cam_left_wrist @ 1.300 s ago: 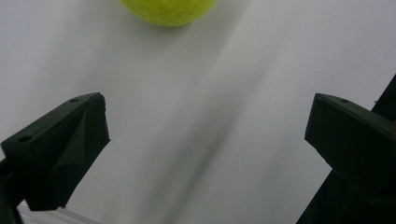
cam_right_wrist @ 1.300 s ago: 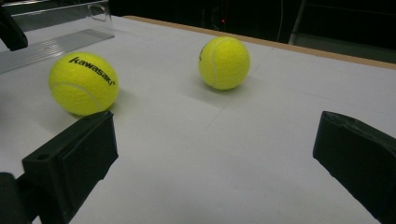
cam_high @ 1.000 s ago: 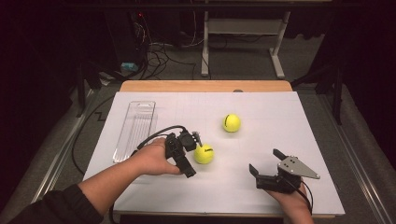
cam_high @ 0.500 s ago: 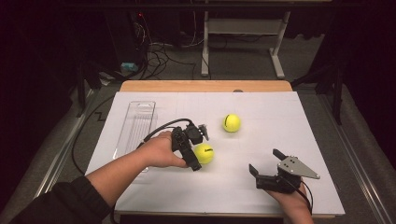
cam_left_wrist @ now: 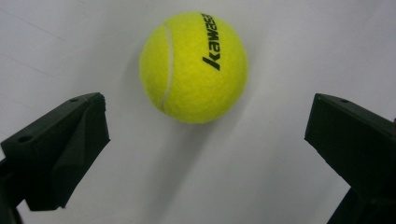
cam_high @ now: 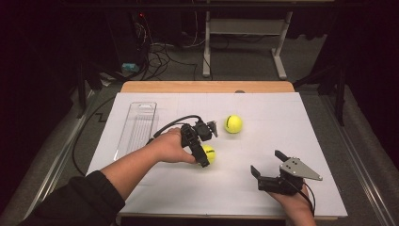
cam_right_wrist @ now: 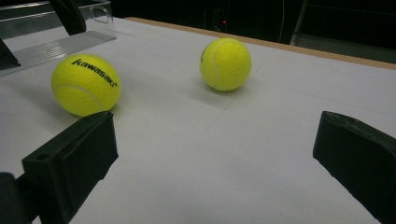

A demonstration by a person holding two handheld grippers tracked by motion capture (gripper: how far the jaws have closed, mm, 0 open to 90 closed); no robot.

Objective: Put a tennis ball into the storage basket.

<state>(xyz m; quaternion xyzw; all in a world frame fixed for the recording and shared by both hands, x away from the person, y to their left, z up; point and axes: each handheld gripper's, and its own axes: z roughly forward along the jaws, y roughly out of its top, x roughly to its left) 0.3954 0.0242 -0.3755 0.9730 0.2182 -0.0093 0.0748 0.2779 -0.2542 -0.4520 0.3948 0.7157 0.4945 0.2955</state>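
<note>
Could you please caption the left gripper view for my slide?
Open left gripper poised over a yellow tennis ball on the white table.

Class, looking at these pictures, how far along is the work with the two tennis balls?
Done: nothing visibly; the clear tray holds no ball. In hand: the left gripper, jaws open, hangs over the near tennis ball without touching it. Left: closing on that ball and lifting it, then the far tennis ball. The right gripper rests open at the table's near edge.

Two balls (cam_high: pixel 208 153) (cam_high: pixel 233 124) right of tray (cam_high: pixel 137 126)
</note>
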